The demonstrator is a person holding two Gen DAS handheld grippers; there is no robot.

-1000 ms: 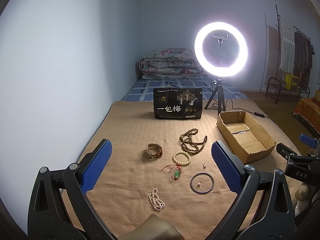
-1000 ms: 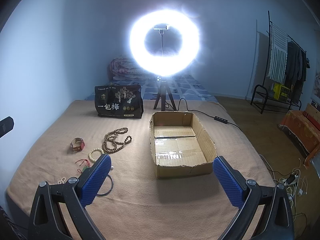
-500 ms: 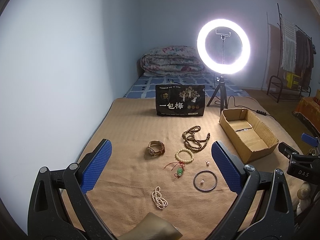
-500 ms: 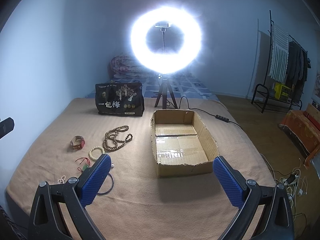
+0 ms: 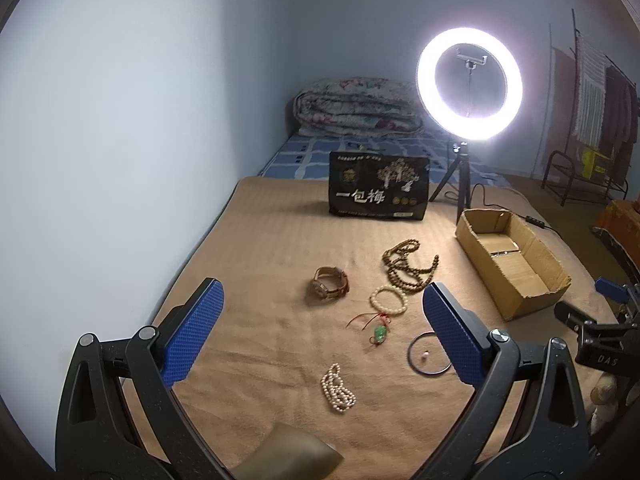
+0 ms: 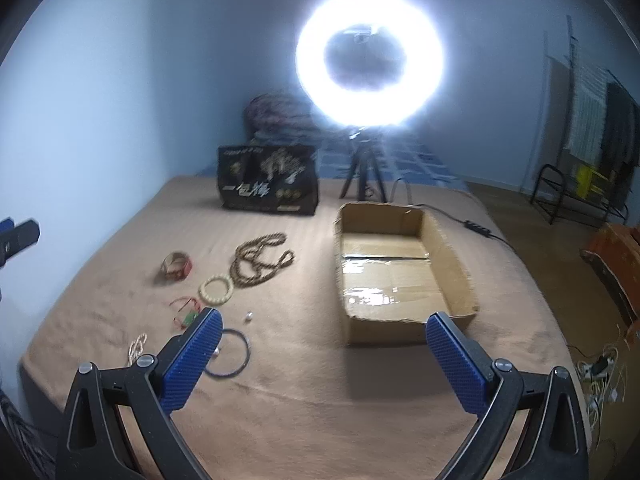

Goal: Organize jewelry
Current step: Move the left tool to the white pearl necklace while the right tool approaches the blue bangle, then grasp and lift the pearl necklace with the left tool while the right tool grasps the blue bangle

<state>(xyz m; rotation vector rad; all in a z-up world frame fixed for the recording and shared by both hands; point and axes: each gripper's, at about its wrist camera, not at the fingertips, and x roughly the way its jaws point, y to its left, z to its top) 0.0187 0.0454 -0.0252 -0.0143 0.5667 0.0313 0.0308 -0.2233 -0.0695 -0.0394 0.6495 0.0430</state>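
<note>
Jewelry lies scattered on a tan blanket: a brown watch, a long brown bead necklace, a cream bead bracelet, a green pendant on red cord, a dark bangle with a small earring inside it, and a pearl strand. My left gripper hovers open above them, holding nothing. An empty cardboard box sits to the right. My right gripper is open in front of the box, the necklace and bangle to its left.
A black printed bag stands at the back of the blanket. A lit ring light on a tripod stands behind the box, its cable trailing right. A folded quilt lies by the wall. A clothes rack stands far right.
The left gripper has edged forward and left over the jewelry. The right gripper has swung left and nearer, so the box sits more central and the view is blurred. Both stay open.
</note>
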